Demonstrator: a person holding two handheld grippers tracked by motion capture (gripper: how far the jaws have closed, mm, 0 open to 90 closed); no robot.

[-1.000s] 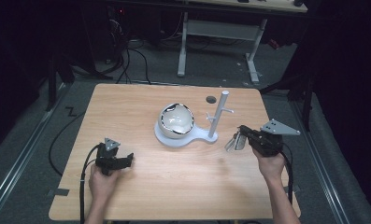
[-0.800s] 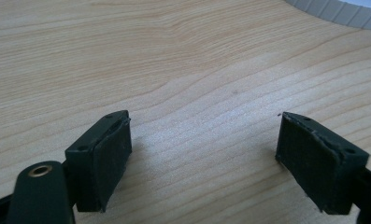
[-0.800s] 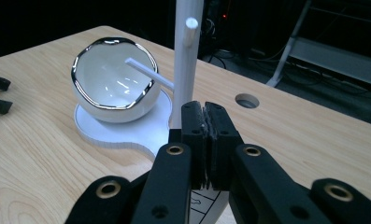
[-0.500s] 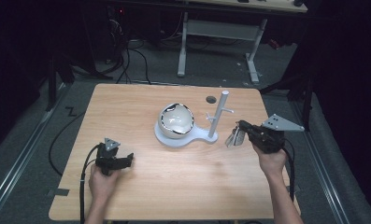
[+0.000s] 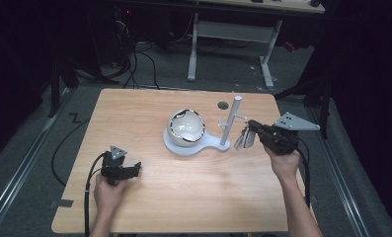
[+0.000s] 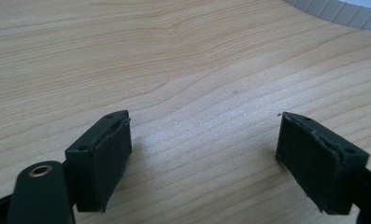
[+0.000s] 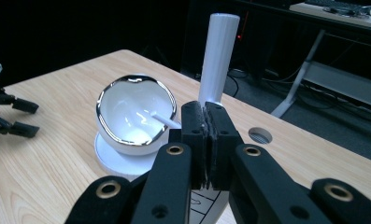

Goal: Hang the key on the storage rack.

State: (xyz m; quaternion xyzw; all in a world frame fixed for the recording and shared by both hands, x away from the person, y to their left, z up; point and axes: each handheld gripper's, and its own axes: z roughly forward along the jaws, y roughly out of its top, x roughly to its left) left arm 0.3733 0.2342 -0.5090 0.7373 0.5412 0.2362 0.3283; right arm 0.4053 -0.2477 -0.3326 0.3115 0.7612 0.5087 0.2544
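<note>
Wood counter (image 5: 149,113): white stand (image 5: 211,144) at centre, its post rising on the right, a silver-rimmed white cup (image 5: 186,127) tilted on its base. Right claw (image 5: 246,136) just right of the post, jaws pinched on a small white mug (image 5: 243,139). Left claw (image 5: 137,168) near-left, resting on bare wood, jaws wide apart, holding nothing.
</note>
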